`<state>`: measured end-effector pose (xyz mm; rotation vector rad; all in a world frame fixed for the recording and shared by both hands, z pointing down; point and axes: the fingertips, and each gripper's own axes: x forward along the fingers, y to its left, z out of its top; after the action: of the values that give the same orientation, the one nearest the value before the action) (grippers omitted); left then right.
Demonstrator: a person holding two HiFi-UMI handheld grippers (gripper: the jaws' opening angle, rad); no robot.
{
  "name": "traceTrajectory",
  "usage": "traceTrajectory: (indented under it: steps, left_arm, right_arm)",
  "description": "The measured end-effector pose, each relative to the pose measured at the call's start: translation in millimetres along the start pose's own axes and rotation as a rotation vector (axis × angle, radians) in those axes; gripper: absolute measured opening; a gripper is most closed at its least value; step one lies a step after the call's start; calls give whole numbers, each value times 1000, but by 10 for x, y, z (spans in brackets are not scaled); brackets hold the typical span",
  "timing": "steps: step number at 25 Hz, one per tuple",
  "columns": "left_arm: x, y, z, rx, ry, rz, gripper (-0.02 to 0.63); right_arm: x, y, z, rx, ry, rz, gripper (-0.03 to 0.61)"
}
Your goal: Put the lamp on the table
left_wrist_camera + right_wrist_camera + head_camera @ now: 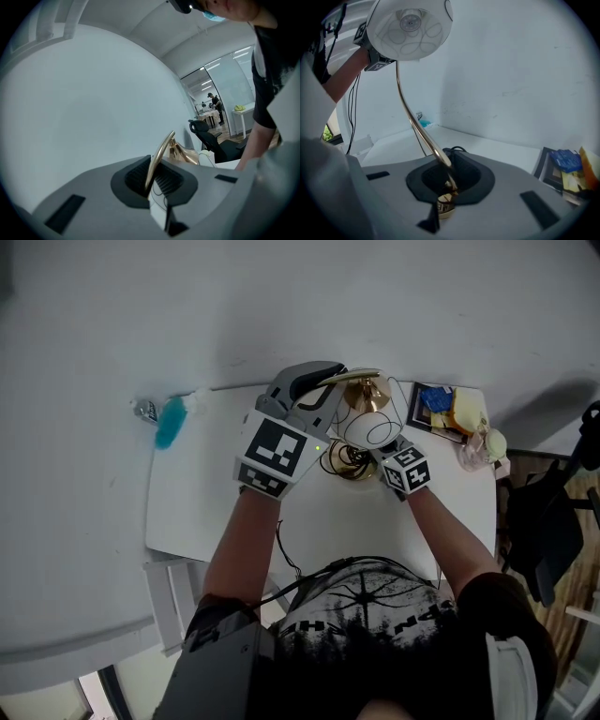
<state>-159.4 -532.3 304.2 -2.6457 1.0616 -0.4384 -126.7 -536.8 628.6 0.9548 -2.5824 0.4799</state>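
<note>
Head view: gold bent-stem lamp (370,430) with round white shade, low over white bench (197,493). Stem pinched tight in left hand-held gripper (152,180) and right hand-held gripper (445,180). Lower slowly, keep base flat.

We can't read any text. Print on the packets (441,404) far right on the worktop (356,521) and the tag (445,205) on the lamp (410,28) is too blurred.
</note>
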Motion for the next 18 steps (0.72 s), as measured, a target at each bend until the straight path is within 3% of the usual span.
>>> traceTrajectory:
  steps: [8, 18]
  left_arm:
    - [140, -58, -69, 16, 33, -29, 23]
    - [255, -88, -217, -25, 86, -47, 20]
  right_arm:
    - [123, -119, -24, 26, -33, -6, 20]
    - [157, -158, -147, 61, -66, -5, 20]
